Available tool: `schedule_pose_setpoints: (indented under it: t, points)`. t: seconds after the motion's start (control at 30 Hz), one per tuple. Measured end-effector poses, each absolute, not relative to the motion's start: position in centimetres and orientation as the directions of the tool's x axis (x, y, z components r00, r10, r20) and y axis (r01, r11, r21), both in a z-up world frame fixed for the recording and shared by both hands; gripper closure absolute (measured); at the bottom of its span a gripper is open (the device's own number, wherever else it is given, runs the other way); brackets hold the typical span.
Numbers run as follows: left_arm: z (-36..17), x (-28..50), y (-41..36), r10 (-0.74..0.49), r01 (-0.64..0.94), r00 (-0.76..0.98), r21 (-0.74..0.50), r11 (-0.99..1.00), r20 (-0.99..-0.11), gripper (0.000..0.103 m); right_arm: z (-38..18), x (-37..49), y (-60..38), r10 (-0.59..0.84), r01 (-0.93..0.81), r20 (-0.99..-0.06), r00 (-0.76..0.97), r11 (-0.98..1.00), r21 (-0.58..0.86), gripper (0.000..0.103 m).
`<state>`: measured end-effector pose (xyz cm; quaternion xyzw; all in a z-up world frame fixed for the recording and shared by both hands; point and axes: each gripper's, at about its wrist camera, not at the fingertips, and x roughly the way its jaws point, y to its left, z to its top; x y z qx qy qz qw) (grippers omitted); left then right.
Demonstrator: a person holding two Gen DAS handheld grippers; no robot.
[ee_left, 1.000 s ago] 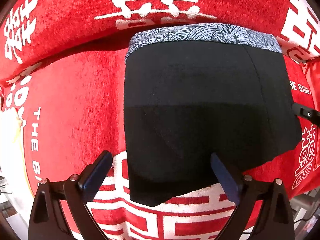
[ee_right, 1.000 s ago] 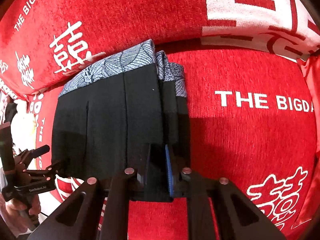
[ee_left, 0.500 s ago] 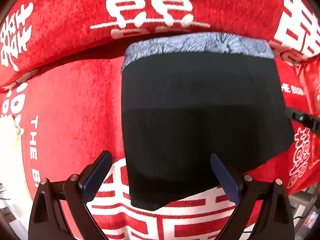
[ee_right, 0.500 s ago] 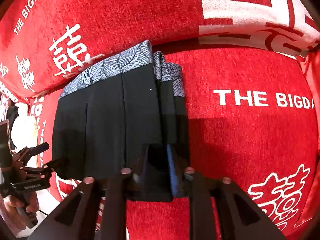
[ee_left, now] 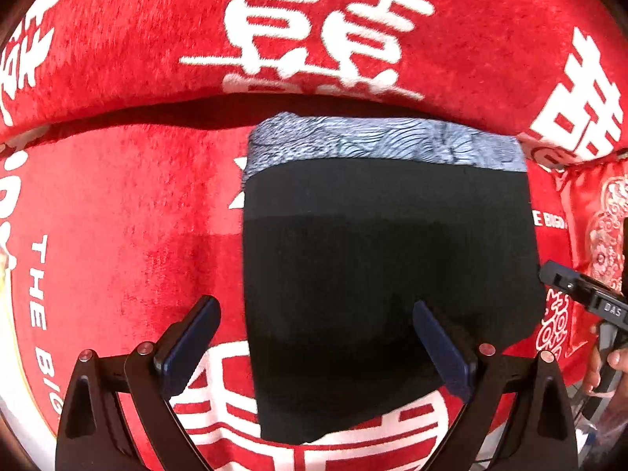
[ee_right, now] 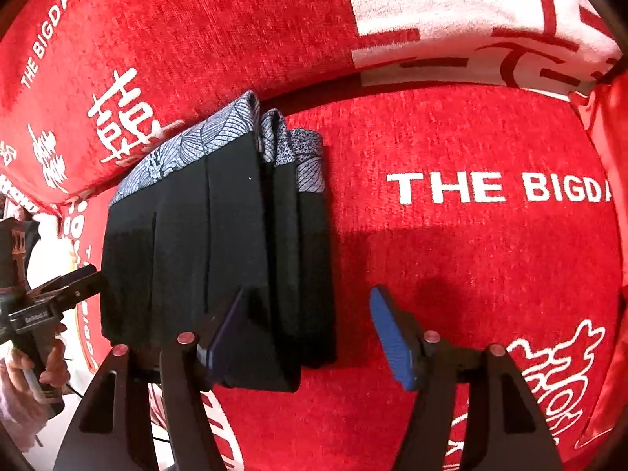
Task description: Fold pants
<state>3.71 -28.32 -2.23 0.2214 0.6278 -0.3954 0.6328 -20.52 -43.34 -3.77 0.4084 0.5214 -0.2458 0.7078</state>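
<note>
The right hand-held gripper [ee_right: 314,329] stands open, holding nothing, at the folded edge of the pants [ee_right: 219,251]. The left hand-held gripper [ee_left: 314,345] hovers open over their hem. The pants lie flat on the red sofa seat [ee_right: 471,259], waistband against its back edge, so the layers stay stacked.

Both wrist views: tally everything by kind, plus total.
Black pants: 1
Red blanket: 1
Tools, left tool and right tool: 2
Total: 4
</note>
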Motion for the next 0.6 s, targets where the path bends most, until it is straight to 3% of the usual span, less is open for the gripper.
schedule_pose_setpoints:
  t: [0.2, 0.6]
  points:
    - [-2.9, 3.6, -28.5, -0.197, 0.777, -0.097, -0.197, 0.597, -0.976, 0.004, -4.2, -20.2, -43.4, 0.108, 0.755, -0.928, 0.357, 0.551, 0.355, 0.027]
    - [-4.4, 5.1, -28.9, -0.206, 0.748, -0.135, -0.236, 0.621, -0.969, 0.001, -4.6, -20.3, -44.1, 0.165, 0.73, -0.894, 0.416, 0.527, 0.436, 0.022]
